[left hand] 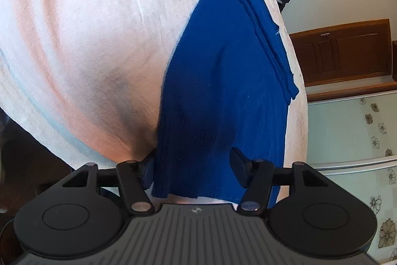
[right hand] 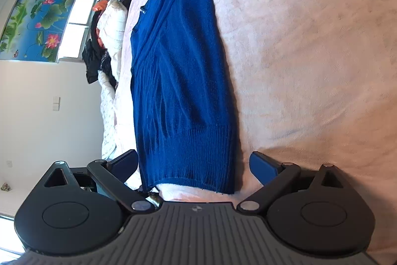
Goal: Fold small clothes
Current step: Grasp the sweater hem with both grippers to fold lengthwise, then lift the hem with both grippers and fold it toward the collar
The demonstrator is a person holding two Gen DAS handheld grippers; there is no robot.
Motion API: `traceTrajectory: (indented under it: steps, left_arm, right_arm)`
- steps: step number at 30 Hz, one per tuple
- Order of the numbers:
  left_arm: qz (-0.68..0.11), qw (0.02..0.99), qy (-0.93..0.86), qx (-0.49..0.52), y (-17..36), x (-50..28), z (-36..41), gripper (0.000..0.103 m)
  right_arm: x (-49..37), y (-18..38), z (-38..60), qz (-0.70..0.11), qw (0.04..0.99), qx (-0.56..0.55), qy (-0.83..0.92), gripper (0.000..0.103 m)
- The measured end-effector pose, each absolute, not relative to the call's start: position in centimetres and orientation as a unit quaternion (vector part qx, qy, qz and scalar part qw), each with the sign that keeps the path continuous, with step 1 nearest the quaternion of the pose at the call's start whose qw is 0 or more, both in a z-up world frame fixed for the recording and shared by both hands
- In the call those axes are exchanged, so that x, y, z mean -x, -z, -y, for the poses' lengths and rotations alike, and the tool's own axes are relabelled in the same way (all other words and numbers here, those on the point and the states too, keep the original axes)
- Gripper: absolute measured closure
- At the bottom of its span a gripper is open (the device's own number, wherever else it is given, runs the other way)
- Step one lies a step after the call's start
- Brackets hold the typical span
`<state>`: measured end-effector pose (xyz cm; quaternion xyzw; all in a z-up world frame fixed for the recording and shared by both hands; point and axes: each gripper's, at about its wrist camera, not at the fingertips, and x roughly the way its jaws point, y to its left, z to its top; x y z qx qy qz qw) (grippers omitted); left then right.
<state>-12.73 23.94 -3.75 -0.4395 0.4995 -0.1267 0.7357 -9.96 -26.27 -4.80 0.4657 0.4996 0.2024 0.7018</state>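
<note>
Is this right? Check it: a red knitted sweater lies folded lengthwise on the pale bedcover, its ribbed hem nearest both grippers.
Not quite. The sweater is blue, not red; both wrist views show it. The rest stands: it lies folded lengthwise on the pale bedcover, with its ribbed hem nearest the left gripper and right gripper.

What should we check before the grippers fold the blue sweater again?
1. Blue sweater lying flat on the pink bedspread: ok.
2. Ribbed hem between the left gripper fingers: ok.
3. Left gripper really pinching the hem: cannot tell.
4. Right gripper open around the hem's other end: ok, not gripping yet.
5. Sleeves tucked inside the fold: cannot tell.
6. Clothes pile away from the sweater: ok.
</note>
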Motion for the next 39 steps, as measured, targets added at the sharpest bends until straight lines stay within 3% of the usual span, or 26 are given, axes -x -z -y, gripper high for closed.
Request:
traceTrajectory:
  steps: [7,16,21,23,26,28,31,32,34,36,39]
  left_arm:
    - [-0.499,0.751,0.141,0.409,2.6,12.8,-23.6,0.071]
    - [-0.492,0.748,0.144,0.421,2.9,11.9,-23.4,0.069]
    - [-0.486,0.761,0.156,0.402,1.9,11.2,-22.4,0.067]
    - [-0.488,0.762,0.159,0.395,1.9,10.6,-22.0,0.061]
    - [-0.499,0.757,0.157,0.391,2.2,10.2,-21.5,0.061]
    - [-0.498,0.761,0.158,0.385,2.1,10.3,-21.4,0.061]
    - [-0.502,0.759,0.156,0.384,2.3,10.3,-21.3,0.065]
    - [-0.504,0.761,0.151,0.378,2.2,10.4,-21.2,0.073]
    - [-0.514,0.766,0.145,0.358,2.1,10.0,-20.5,0.084]
    - [-0.515,0.769,0.143,0.351,2.0,10.1,-20.3,0.085]
    - [-0.516,0.769,0.14,0.351,1.8,9.8,-20.3,0.091]
  right_arm:
    - [9.8,4.6,26.2,-0.508,0.71,-0.448,-0.191,0.008]
    - [8.1,5.3,23.6,-0.511,0.681,-0.469,-0.234,0.009]
    - [7.8,5.8,23.3,-0.515,0.665,-0.482,-0.245,0.023]
    - [7.7,6.2,22.7,-0.52,0.664,-0.477,-0.248,0.026]
    - [7.3,6.1,22.2,-0.518,0.664,-0.476,-0.251,0.028]
    - [7.3,6.1,22.2,-0.519,0.666,-0.475,-0.248,0.033]
    - [7.7,6.7,22.6,-0.527,0.67,-0.47,-0.232,0.055]
    - [7.9,7.1,22.8,-0.525,0.669,-0.476,-0.224,0.073]
    - [8.1,8.1,23.2,-0.527,0.669,-0.482,-0.206,0.086]
    - [8.4,8.6,23.2,-0.521,0.668,-0.491,-0.206,0.094]
    - [8.5,8.1,22.9,-0.513,0.678,-0.484,-0.209,0.092]
